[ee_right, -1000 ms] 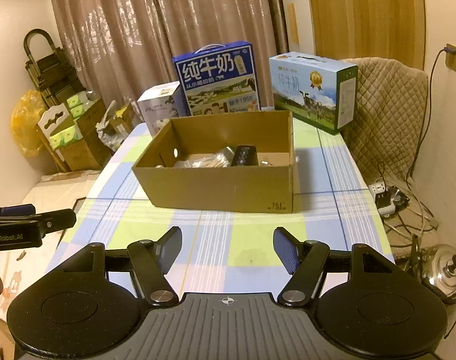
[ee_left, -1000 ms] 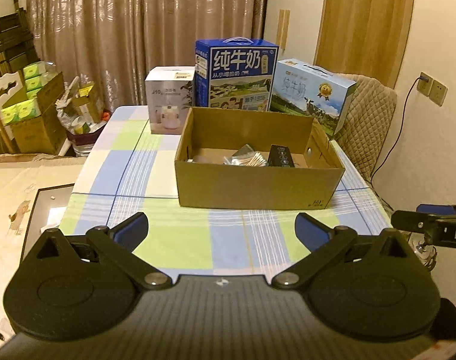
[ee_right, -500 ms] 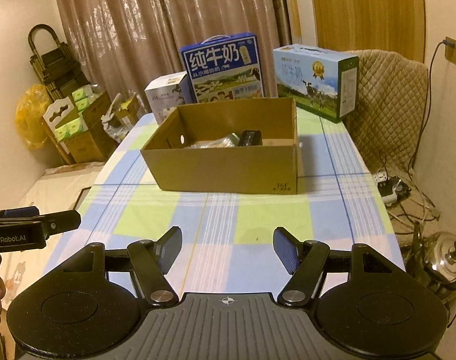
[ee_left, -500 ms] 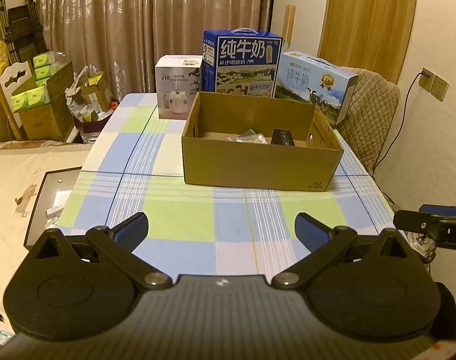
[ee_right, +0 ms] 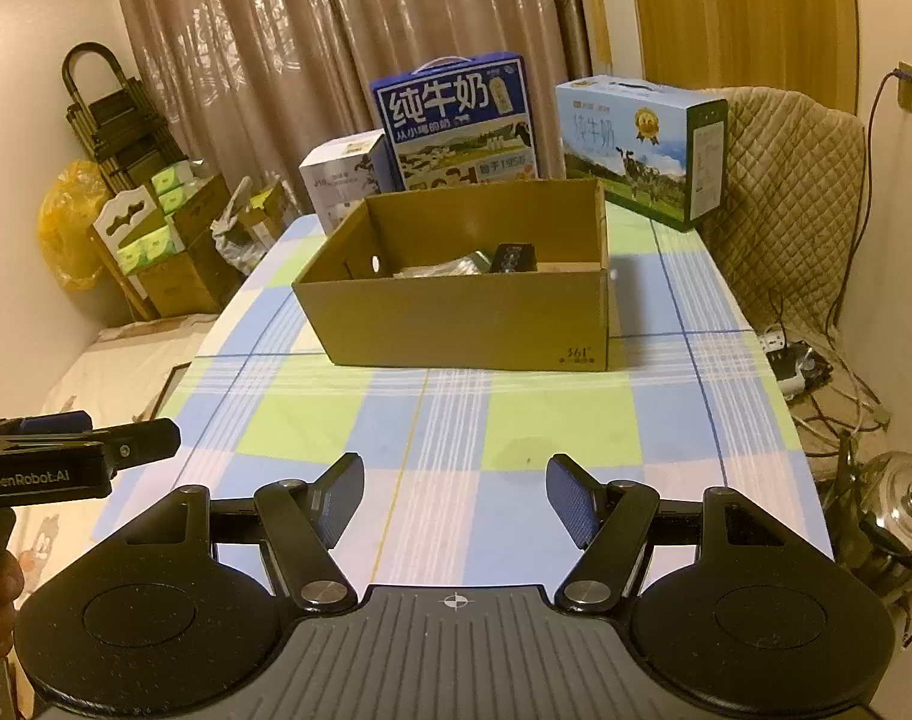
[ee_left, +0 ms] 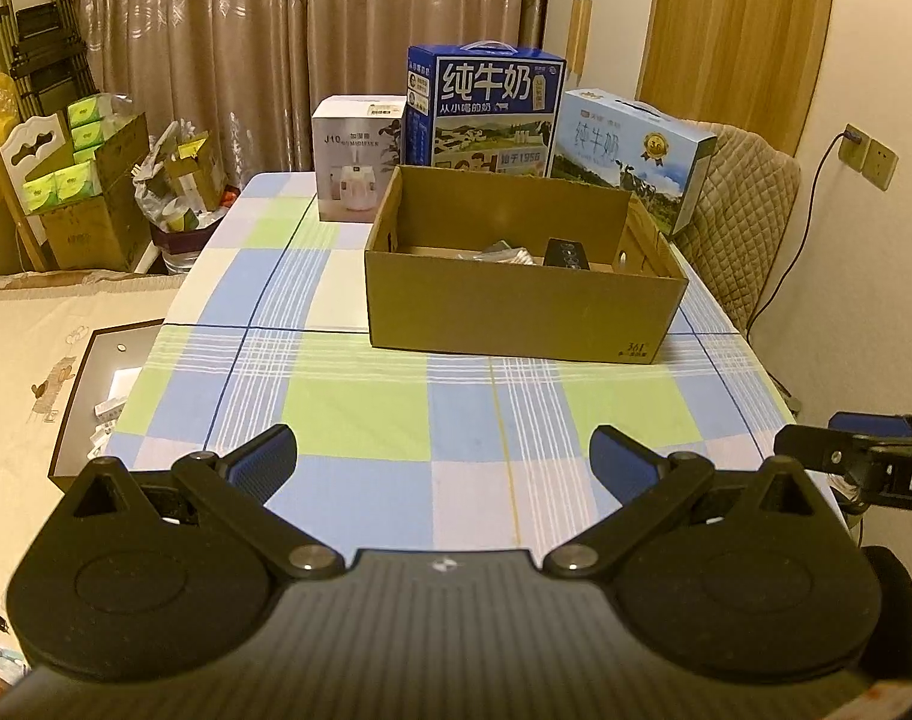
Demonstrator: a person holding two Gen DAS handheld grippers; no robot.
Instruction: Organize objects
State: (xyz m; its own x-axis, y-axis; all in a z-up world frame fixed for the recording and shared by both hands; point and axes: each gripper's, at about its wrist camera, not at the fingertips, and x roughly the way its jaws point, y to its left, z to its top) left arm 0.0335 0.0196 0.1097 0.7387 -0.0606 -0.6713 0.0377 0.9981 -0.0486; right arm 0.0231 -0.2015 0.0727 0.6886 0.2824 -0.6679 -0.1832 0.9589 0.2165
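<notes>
Both the left gripper (ee_left: 443, 461) and right gripper (ee_right: 455, 495) hang released and empty over the checkered tablecloth (ee_left: 360, 414), while small items already lie inside the cardboard box (ee_left: 519, 312), so little seems left

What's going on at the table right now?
A person holds both grippers over the near edge of the table, neither touching anything. The left gripper and right gripper are open and empty. Ahead stands a cardboard box holding a black device and crinkled packets. Three cartons stand behind it.
</notes>
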